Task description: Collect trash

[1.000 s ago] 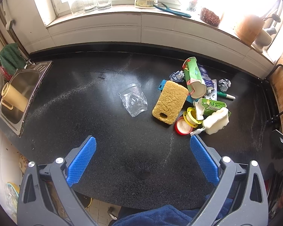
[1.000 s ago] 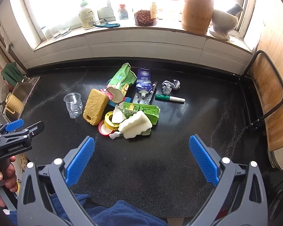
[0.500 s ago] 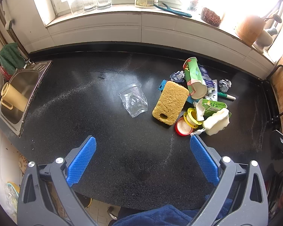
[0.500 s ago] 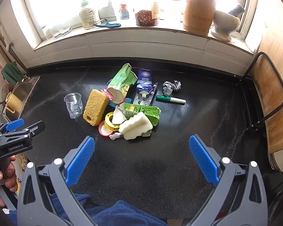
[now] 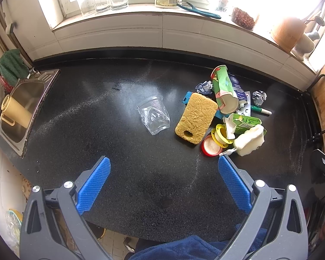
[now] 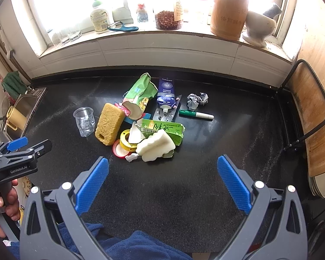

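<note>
Steel sink sits far left of the black speckled counter. Rightward: a clear plastic cup lying apart, then a yellow sponge fronting heaped cartons, lids and perhaps foam. Left gripper and right gripper hover spread wide, empty.

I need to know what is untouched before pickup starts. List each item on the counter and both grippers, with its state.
left gripper: open, empty
right gripper: open, empty
clear plastic cup: upright, crumpled
yellow sponge: lying flat
green marker: lying, capped
blue pouch: lying, uncapped
green carton: torn open
paper ball: crumpled
red lid: inner side up
</note>
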